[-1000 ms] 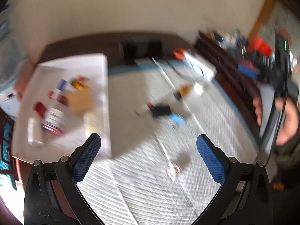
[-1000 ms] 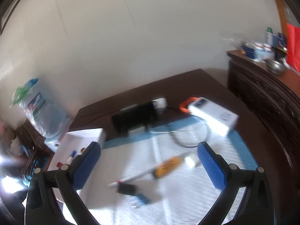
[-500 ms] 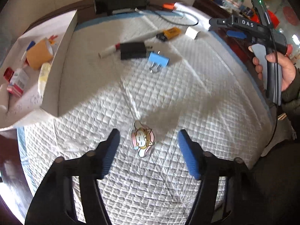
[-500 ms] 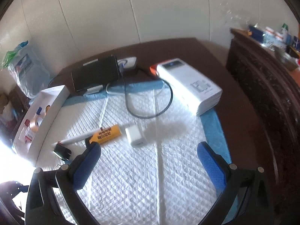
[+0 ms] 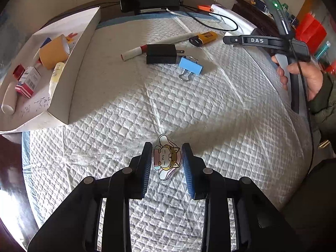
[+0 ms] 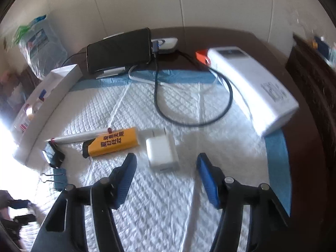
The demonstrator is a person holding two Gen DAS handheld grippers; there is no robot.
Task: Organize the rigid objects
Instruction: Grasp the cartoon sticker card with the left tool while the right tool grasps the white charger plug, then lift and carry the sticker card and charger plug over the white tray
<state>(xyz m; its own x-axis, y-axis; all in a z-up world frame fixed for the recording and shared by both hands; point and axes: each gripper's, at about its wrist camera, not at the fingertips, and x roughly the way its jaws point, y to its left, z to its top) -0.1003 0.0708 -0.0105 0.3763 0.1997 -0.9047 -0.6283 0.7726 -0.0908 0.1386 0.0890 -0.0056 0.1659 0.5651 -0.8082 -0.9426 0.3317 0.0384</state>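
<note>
Pick step: left gripper [image 5: 167, 163] jaws narrowed around cartoon charm [image 5: 166, 157], contact unclear. Right gripper [image 6: 166, 175] jaws spread, white charger [image 6: 161, 152] just ahead. Next: pinch, lift.

Raised white letters "DAS" on the black handheld gripper body [image 5: 257, 40]. Dark Chinese characters, roughly 夏日狂欢, along the side of the yellow rectangular lighter [image 6: 112, 143]. Barcode on the small red-and-white carton [image 5: 28, 79] and black handwriting on the white cardboard tray [image 5: 40, 105], both too small to read.
</note>
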